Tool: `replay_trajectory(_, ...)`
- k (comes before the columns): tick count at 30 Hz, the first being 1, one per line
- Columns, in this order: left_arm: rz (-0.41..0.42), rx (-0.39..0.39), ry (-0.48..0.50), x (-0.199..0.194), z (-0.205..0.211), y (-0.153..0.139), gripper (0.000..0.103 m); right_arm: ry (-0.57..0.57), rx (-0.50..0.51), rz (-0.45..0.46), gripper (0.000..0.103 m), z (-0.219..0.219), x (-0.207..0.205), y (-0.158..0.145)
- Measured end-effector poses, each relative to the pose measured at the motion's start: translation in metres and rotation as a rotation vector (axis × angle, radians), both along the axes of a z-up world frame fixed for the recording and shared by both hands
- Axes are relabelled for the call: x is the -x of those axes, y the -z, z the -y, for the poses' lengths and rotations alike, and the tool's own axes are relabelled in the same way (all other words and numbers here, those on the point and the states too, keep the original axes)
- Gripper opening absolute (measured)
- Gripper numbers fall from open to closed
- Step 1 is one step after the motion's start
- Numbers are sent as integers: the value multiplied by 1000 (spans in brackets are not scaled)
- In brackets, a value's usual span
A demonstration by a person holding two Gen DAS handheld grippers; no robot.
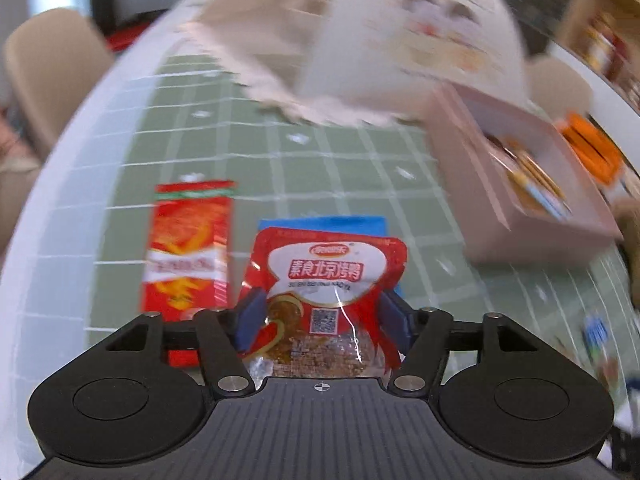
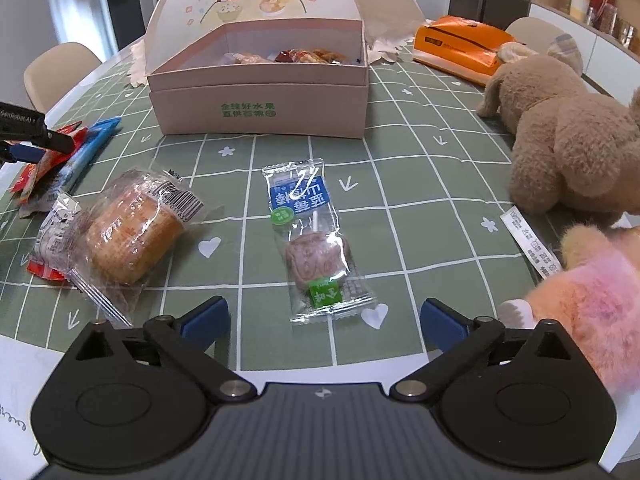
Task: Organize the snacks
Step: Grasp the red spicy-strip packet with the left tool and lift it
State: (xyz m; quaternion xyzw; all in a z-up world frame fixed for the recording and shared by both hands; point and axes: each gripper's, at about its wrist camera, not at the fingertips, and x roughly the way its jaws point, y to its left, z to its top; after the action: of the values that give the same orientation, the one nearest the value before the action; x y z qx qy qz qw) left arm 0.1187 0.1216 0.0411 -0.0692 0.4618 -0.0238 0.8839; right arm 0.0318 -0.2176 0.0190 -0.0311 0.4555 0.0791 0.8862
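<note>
Snacks lie scattered on the table's near half; a few already sit in the pink box (image 2: 260,92) toward the far edge. My left gripper (image 1: 320,312) has a red packet (image 1: 324,280) between its blue pads, though I can't tell if they pinch. My right gripper (image 2: 324,320) gapes empty before the lollipop (image 2: 316,240), a wrapped cake (image 2: 132,232) left, plush dog (image 2: 560,140) crowding right.

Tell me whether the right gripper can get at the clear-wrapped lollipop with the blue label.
Probably yes: the right gripper stands open, and the clear-wrapped lollipop with the blue label lies alone on the green checked tablecloth just ahead, nothing between.
</note>
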Motion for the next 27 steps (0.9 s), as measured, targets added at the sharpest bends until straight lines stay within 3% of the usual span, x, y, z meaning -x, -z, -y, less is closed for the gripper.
replay_trajectory(5,-29,85,105,22,30,-3,67,-29,2,-1,103,-7,-5,0)
replay_trajectory(8,-42,196,173,35,39,-10,55,-47,13,1,103,-11,-8,0)
replay_trajectory(10,-14,232,165,39,34,-17,52,-55,18,5,103,-13,-8,-1)
replay_trajectory(13,100,158,32,37,5,-31,52,-45,6,5,103,-13,-9,0)
replay_trajectory(15,126,90,-75,28,-22,-31,49,-34,2,5,103,-13,-9,0)
replay_trajectory(18,65,0,-185,5,-56,-13,49,-24,3,4,103,-15,-9,0)
replay_trajectory(21,-12,-10,-268,-10,-79,8,49,-24,5,-5,103,-15,-11,0)
replay_trajectory(24,-3,29,-255,-13,-83,10,52,-26,6,-15,103,-15,-11,-1)
replay_trajectory(27,0,5,-209,-19,-69,10,53,-20,2,-8,103,-15,-10,0)
